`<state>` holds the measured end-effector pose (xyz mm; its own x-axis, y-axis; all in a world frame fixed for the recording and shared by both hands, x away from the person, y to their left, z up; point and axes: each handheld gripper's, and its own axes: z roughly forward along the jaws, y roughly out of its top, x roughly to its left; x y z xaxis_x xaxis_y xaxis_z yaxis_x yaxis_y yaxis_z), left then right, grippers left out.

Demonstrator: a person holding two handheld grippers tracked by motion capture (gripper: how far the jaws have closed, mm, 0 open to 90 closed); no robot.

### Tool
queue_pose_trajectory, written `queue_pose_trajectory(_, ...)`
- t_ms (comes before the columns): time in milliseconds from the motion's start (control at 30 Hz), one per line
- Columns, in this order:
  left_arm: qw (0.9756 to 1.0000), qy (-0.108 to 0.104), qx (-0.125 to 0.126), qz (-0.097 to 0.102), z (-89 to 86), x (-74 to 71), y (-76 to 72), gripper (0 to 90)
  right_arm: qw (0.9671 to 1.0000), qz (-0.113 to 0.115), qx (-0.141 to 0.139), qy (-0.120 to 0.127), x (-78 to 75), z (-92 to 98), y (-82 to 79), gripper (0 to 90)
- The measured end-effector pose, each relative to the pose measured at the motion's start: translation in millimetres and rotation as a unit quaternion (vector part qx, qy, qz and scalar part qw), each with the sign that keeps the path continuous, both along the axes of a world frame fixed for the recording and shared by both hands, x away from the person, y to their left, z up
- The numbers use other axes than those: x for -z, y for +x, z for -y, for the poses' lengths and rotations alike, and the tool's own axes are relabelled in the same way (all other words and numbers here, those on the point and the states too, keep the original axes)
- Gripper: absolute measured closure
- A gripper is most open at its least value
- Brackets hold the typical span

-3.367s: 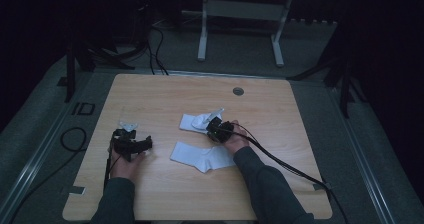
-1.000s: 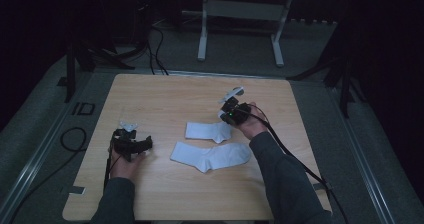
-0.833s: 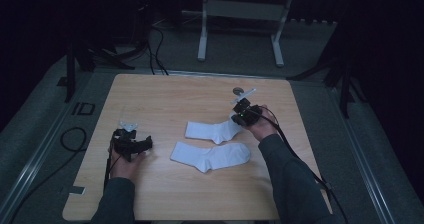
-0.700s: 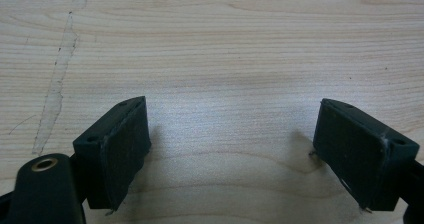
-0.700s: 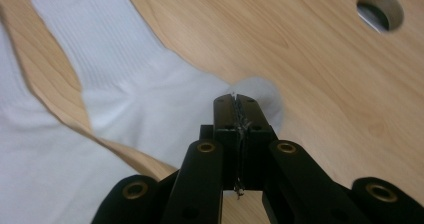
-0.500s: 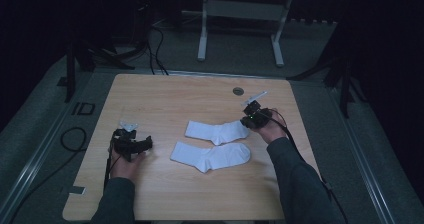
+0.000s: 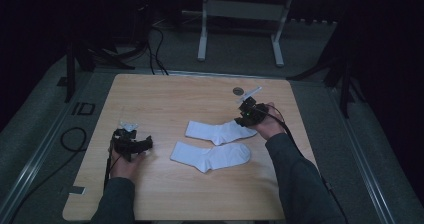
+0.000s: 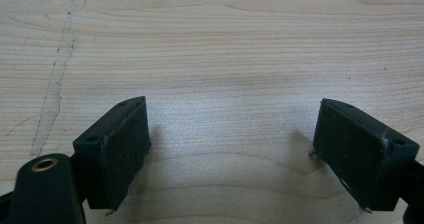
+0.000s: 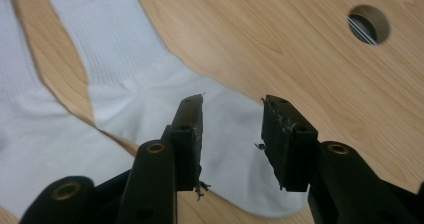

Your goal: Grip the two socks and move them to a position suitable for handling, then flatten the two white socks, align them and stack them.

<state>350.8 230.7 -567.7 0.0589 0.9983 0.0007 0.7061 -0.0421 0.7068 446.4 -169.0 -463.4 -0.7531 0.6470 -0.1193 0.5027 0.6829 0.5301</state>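
Two white socks lie flat in the middle of the wooden table (image 7: 165,99). The farther sock (image 7: 220,132) points its toe to the right; the nearer sock (image 7: 210,155) lies just in front of it. My right gripper (image 7: 244,118) hovers at the farther sock's toe end. In the right gripper view its jaws (image 9: 232,104) have just been opening and stand apart above that sock (image 9: 150,84), with no pad pressing on it. The nearer sock (image 9: 30,129) shows at the left there. My left gripper (image 7: 145,144) rests at the table's left, wide open (image 8: 232,109) over bare wood.
A round cable hole (image 7: 238,90) pierces the table just behind my right gripper, also seen as a hole (image 9: 369,24) in the right gripper view. Cables trail from both grippers. Dark floor, cables and a stand's legs (image 7: 240,29) lie beyond the table.
My right gripper pulled the farther sock's toe end out to the right, laying it flat, then opened and let it go. The left gripper has kept still.
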Motion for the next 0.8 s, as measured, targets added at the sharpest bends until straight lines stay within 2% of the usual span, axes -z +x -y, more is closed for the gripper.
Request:
queue_pose_trajectory(300,1.0000,0.000,0.001,0.000,0.1,0.0,0.1,15.0,0.9996,0.002,-0.027,-0.004,-1.0,-20.1,-0.3,58.6)
queue_pose_trajectory(400,1.0000,0.000,0.000,0.000,0.1,0.0,0.1,15.0,0.9990,0.005,-0.043,-0.003,0.0,-26.1,0.7,58.2)
queue_pose_trajectory(667,1.0000,0.000,0.001,0.000,0.0,0.0,0.2,15.0,0.9979,-0.008,-0.063,-0.007,7.5,-36.7,4.8,58.8)
queue_pose_trajectory(800,1.0000,0.000,0.001,0.000,0.3,0.0,0.3,15.0,0.9961,-0.010,-0.087,-0.007,10.7,-44.5,5.3,58.8)
